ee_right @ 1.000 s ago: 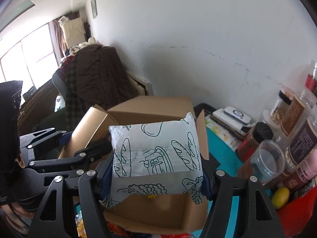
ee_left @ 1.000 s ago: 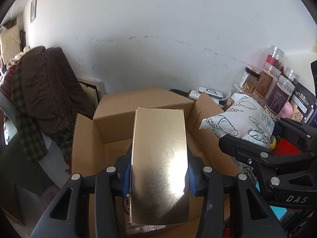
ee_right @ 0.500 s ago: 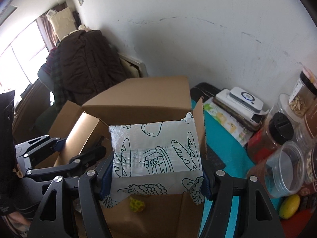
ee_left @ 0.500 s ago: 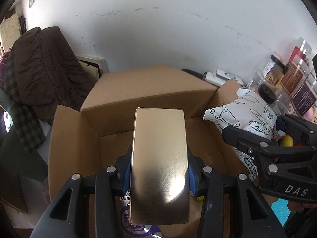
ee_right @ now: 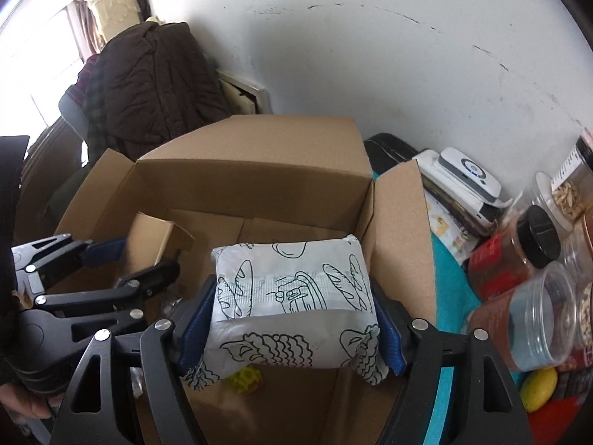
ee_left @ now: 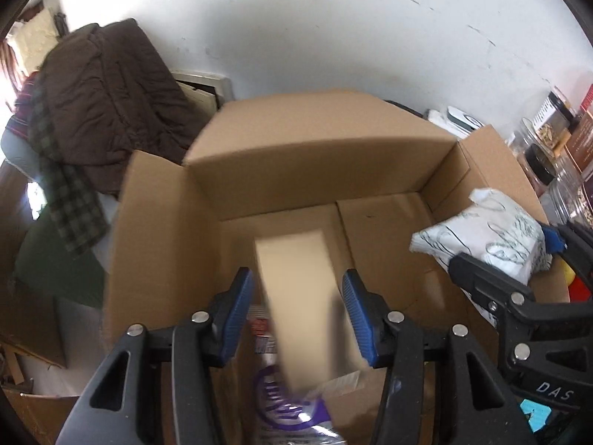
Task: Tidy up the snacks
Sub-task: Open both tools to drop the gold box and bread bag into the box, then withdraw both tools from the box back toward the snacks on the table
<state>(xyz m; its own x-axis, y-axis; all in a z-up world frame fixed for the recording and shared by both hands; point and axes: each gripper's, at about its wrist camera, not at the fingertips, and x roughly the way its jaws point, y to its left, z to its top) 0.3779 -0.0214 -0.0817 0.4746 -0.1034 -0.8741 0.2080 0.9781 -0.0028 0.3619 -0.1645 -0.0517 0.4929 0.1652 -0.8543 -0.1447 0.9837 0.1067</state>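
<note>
While its jaws stood spread, the left gripper hung over the open cardboard box, a blurred tan carton loose between the pads above a purple packet. The right gripper pinched a white bread-print bag over the box's right side.

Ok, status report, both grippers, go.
Left gripper open, gold box blurred, inside cardboard box. Right gripper shut on bread packet. Nothing blocking.

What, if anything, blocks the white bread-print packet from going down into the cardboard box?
Nothing visible does. The right gripper holds the bread-print packet over the open cardboard box; a yellow item lies below it.
</note>
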